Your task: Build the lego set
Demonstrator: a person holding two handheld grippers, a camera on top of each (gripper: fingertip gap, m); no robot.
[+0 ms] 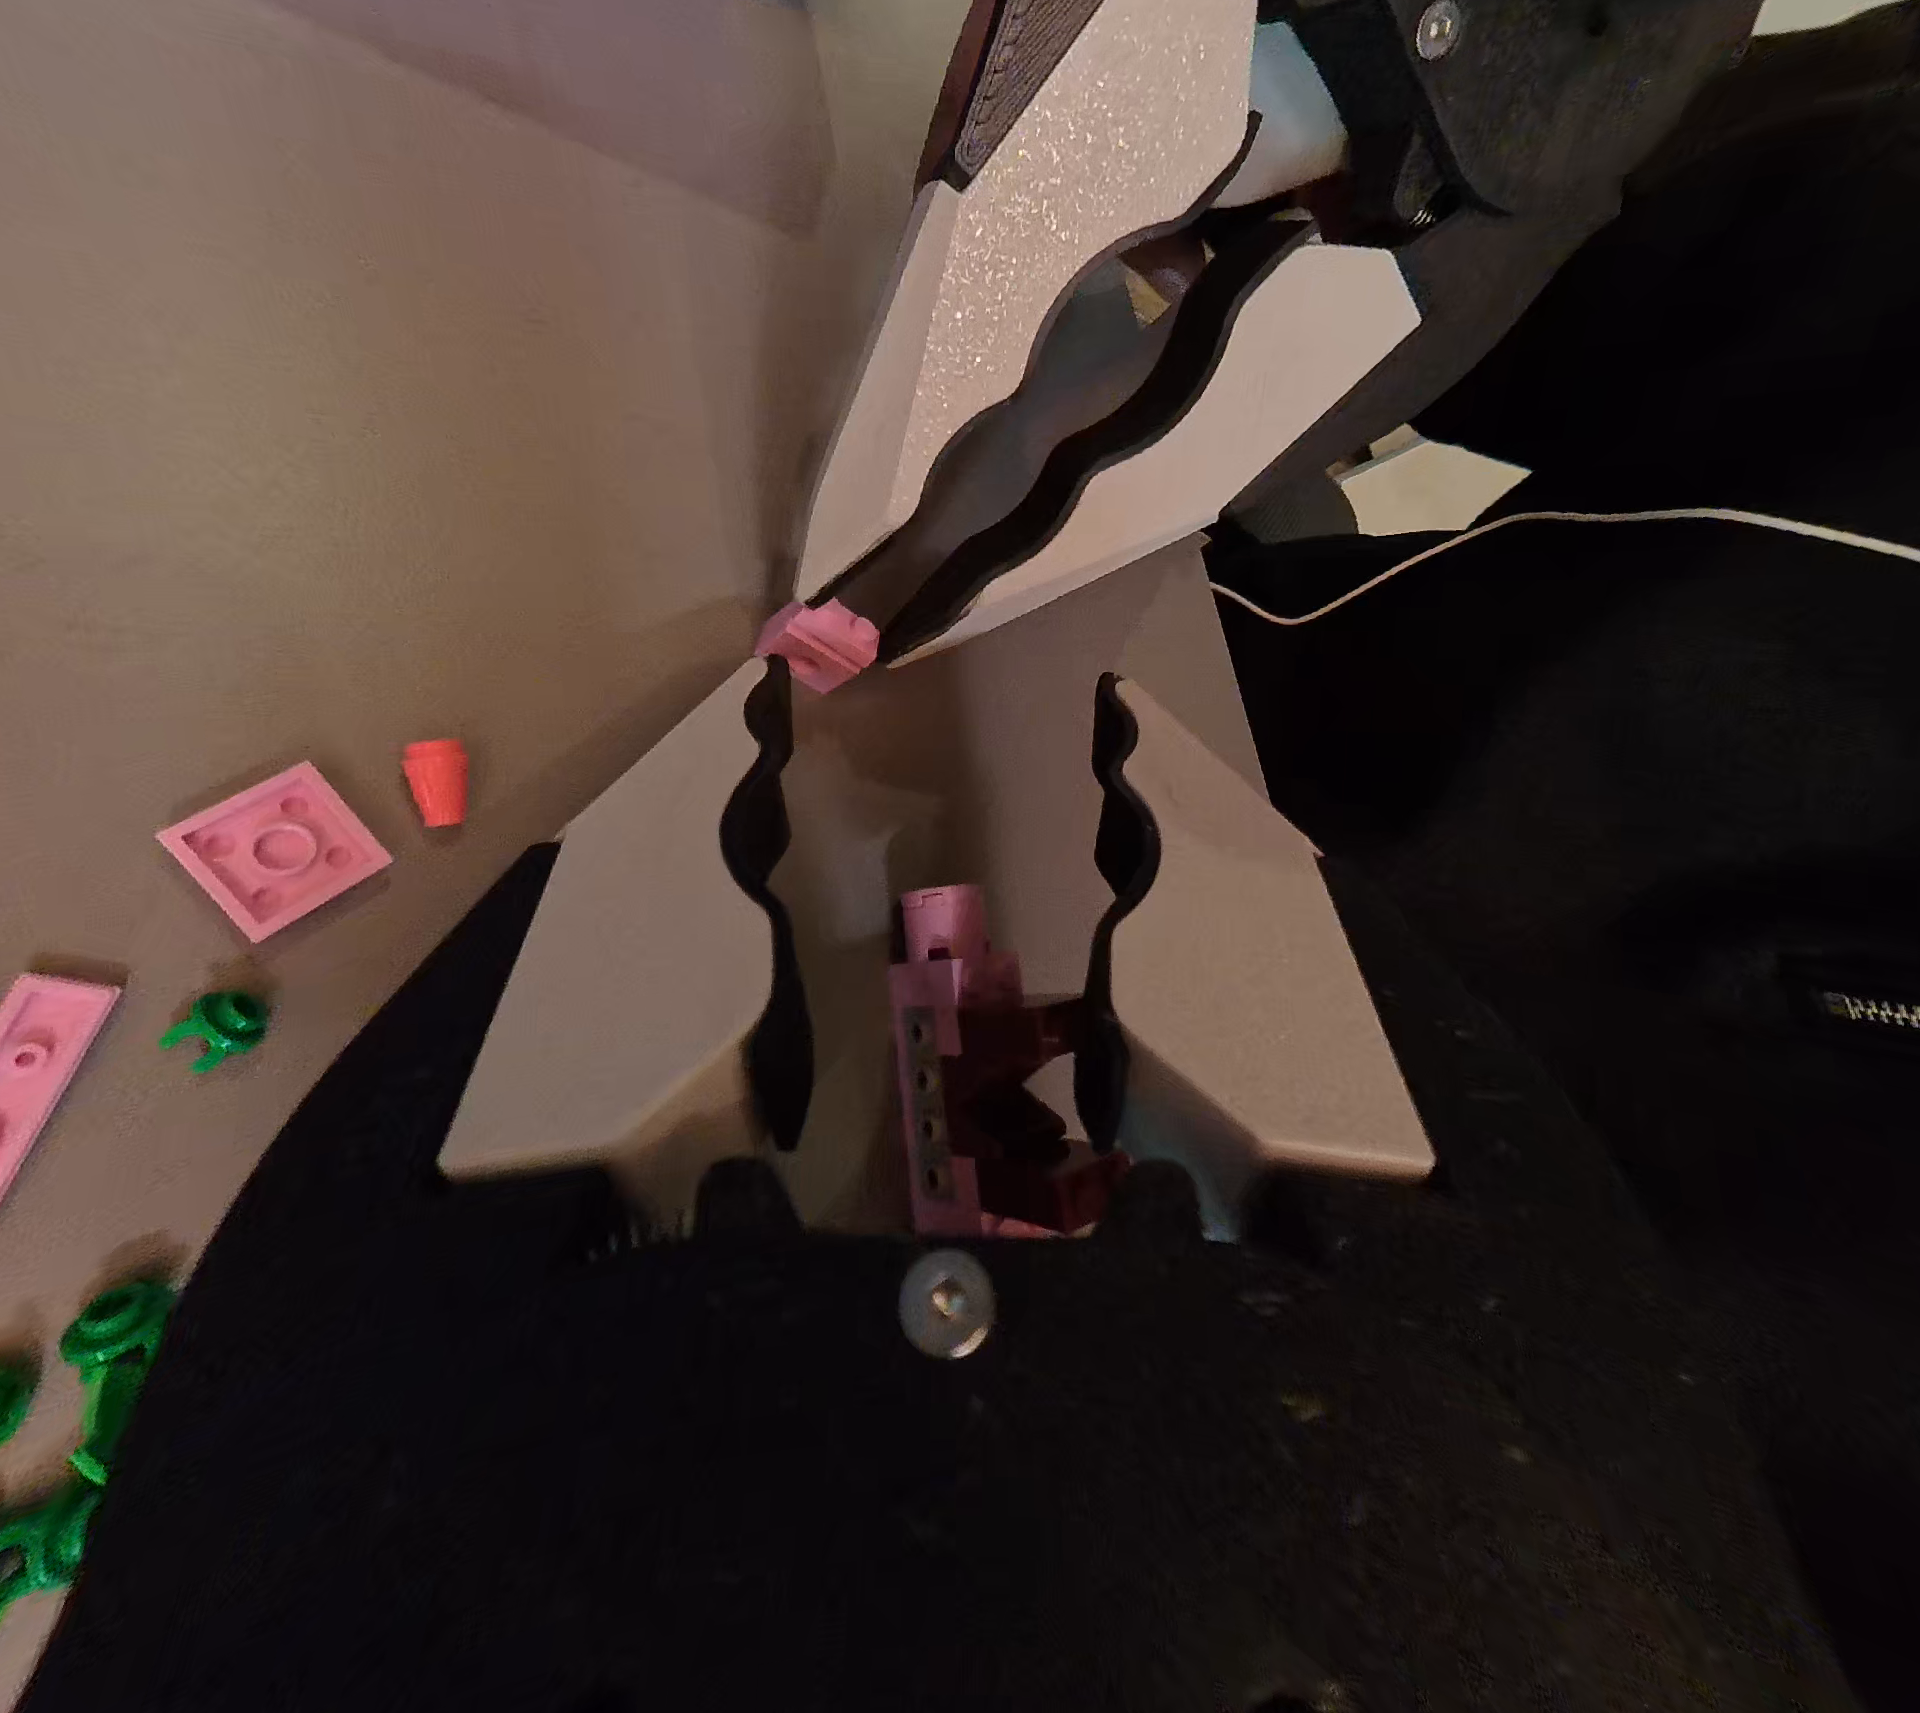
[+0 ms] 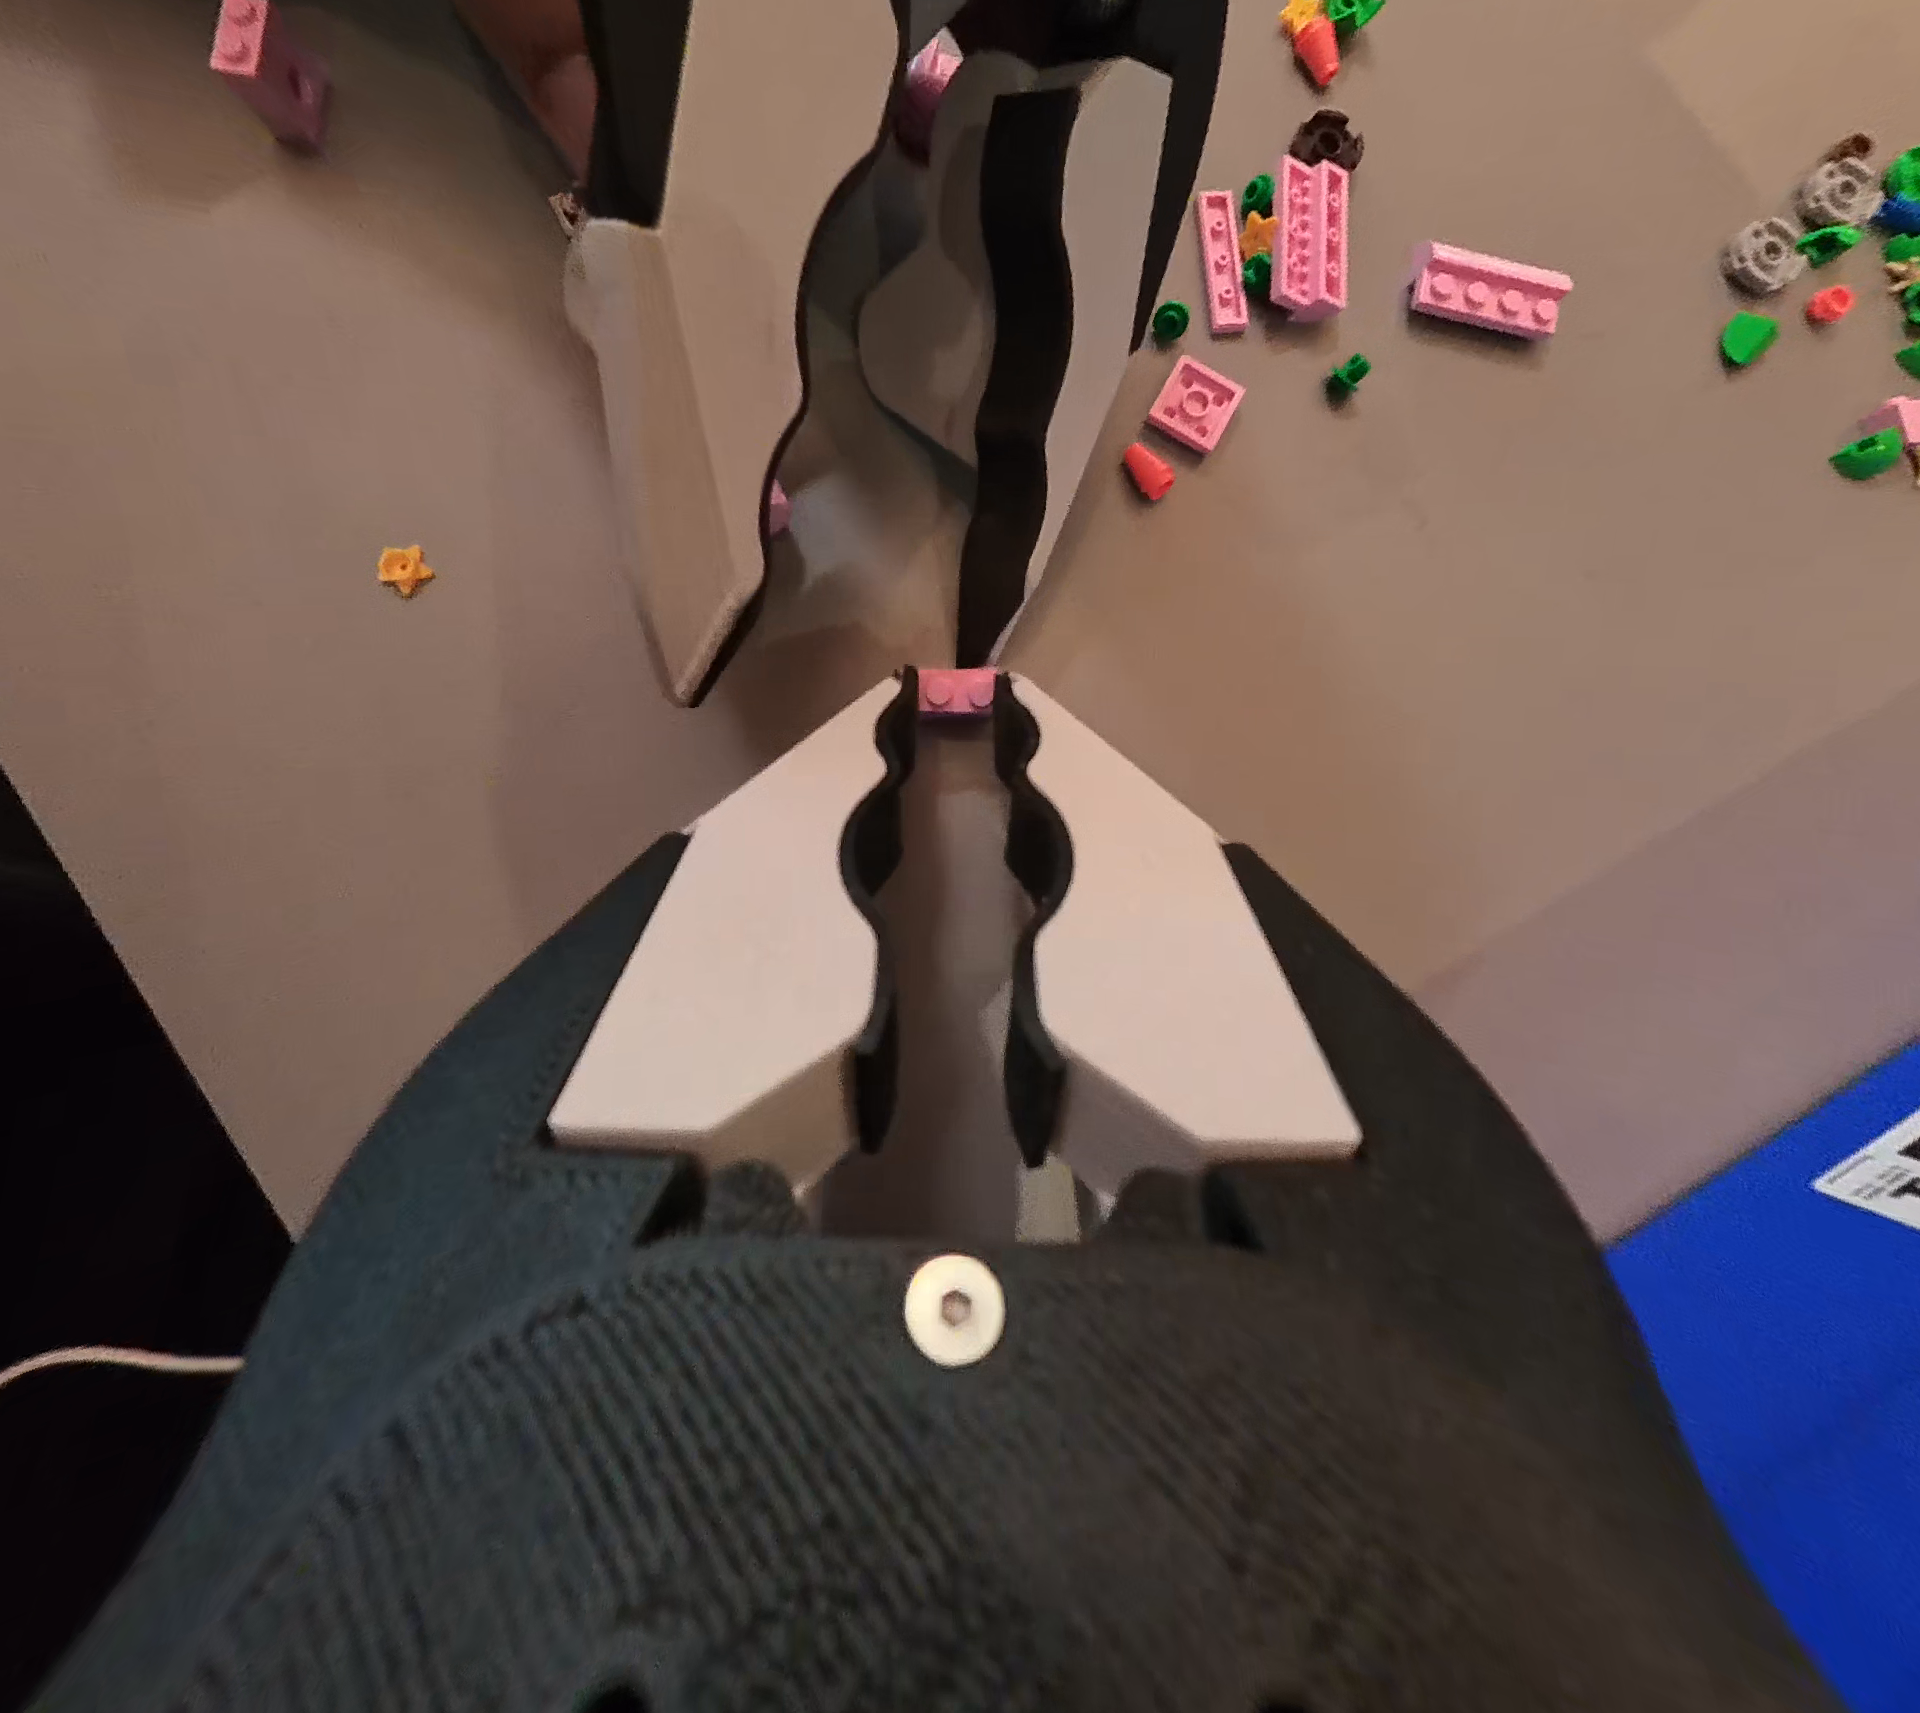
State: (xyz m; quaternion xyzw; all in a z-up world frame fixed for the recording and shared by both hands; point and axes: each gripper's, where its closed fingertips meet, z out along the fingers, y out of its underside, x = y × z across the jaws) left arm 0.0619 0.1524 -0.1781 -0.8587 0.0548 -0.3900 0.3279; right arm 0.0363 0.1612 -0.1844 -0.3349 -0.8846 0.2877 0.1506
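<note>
While right view shows loose bricks [image 2: 1486, 290], left view shows pink-maroon assembly [image 1: 961, 1071].

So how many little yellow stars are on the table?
3 stars: one alone, far from the rest, one by the orange cone, one between the pink bricks. Others may hide behind the fingers.

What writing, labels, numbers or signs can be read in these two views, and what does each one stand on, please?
White label on the blue sheet, right wrist view: dark print, cut off by the picture edge, not readable.
Left wrist view: no writing visible.
</note>
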